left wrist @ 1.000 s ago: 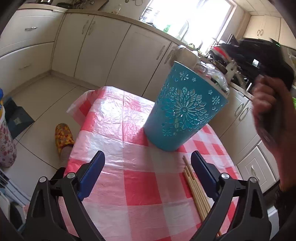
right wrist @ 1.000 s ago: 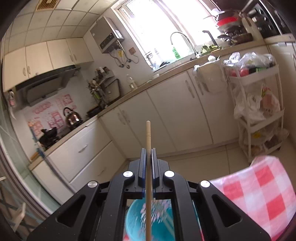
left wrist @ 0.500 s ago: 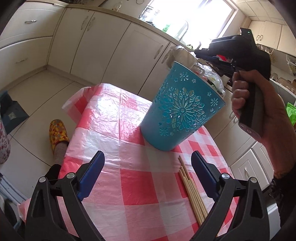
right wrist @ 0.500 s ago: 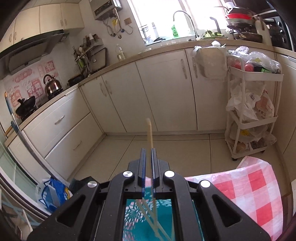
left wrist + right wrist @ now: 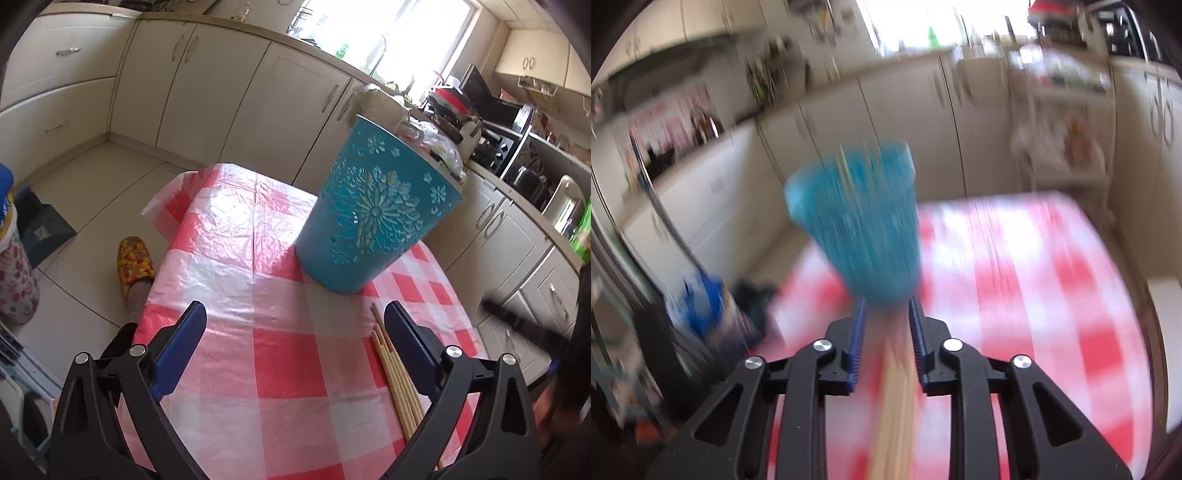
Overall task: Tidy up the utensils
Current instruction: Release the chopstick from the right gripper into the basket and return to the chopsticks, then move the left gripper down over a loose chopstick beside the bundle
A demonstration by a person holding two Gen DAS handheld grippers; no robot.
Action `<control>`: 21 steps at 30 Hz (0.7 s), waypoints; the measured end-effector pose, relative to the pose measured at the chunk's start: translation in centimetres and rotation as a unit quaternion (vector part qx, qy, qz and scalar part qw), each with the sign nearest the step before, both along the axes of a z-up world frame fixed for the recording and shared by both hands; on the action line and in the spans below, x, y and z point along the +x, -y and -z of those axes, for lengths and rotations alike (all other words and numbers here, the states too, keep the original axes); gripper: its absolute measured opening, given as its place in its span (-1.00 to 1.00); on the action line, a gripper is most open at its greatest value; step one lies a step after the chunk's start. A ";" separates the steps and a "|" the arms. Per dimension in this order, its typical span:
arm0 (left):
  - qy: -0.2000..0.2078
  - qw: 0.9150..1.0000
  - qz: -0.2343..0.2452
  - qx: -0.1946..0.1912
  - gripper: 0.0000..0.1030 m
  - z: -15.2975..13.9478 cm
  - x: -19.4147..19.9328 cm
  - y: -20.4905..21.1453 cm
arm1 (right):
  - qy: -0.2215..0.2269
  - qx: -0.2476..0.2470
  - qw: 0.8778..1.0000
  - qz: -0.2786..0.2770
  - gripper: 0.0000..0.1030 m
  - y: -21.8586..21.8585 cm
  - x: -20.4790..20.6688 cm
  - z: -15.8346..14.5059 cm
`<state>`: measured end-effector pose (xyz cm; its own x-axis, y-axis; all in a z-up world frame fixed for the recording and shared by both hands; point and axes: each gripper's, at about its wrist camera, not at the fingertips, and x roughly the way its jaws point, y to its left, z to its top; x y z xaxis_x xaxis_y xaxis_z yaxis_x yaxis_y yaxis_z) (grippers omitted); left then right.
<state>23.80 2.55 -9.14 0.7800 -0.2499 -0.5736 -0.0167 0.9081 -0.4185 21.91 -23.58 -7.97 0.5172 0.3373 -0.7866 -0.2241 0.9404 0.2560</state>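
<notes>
A table covered with a red and white checked cloth (image 5: 280, 354) is seen, and a tall teal basket (image 5: 373, 218) with cut-out flowers is stood on its far part. Some chopsticks are seen blurred inside this basket in the right wrist view. A bundle of wooden chopsticks (image 5: 395, 373) is laid on the near right part of the cloth, near the basket but apart from it. The left gripper (image 5: 291, 332) is held with its jaws wide apart and empty. The right gripper (image 5: 886, 314) has just been opening; its jaws stand a little apart over the bundle, which is seen below the gap, with nothing clamped. A risk is judged: since this view is strongly blurred, several sticks could be caught at once or scattered if the jaws are closed too early.
</notes>
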 end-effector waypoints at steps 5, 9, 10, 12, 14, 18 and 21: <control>-0.013 0.999 0.023 0.027 0.81 -0.4 -1.3 2.3 | -0.055 -0.022 0.998 -0.017 -0.68 -0.2 -1.1 4.4; -0.017 0.998 0.037 0.053 0.81 -0.8 -2.2 3.6 | -0.063 -0.047 0.996 -0.035 -0.68 -1.4 -0.4 5.6; -0.019 0.998 0.039 0.055 0.81 -0.8 -2.3 3.8 | -0.062 -0.048 0.996 -0.036 -0.68 -1.5 -0.3 5.7; -0.026 0.997 0.043 0.058 0.81 -0.7 -2.3 4.2 | -0.062 -0.064 0.995 -0.038 -0.68 -1.8 -0.1 5.7; -0.038 0.996 0.047 0.063 0.81 -0.4 -2.2 4.6 | -0.056 -0.077 0.994 -0.044 -0.70 -2.1 -0.4 5.8; -0.054 0.994 0.059 0.078 0.81 0.2 -1.8 5.8 | -0.045 -0.107 0.992 -0.053 -0.77 -2.2 -0.7 5.9; -0.070 0.989 0.074 0.109 0.81 0.3 -1.2 7.5 | -0.049 -0.079 0.995 -0.033 -0.87 -0.7 -1.0 6.0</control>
